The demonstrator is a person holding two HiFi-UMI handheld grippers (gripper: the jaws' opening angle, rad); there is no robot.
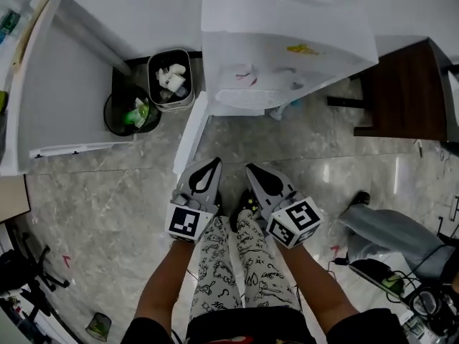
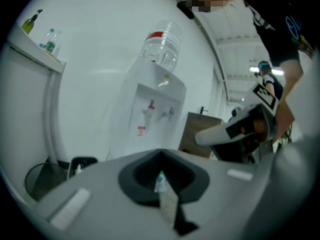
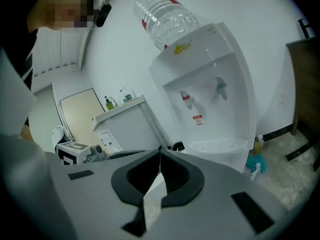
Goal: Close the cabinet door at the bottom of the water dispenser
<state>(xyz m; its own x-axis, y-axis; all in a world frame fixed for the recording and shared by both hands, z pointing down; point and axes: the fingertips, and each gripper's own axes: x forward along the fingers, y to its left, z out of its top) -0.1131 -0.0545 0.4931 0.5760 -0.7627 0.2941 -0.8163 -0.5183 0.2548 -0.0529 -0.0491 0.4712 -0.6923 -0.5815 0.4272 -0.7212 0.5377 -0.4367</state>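
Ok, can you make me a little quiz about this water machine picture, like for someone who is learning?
1. True or false: the cabinet door at the bottom of the water dispenser is shut.
2. In the head view, what stands left of the water dispenser? A) two waste bins B) a ladder C) a bicycle
3. Fill in: the jaws of the left hand-held gripper and the right hand-held gripper are ____, with nothing between them.

Key: 1 false, the door stands open; 2 A; 3 together.
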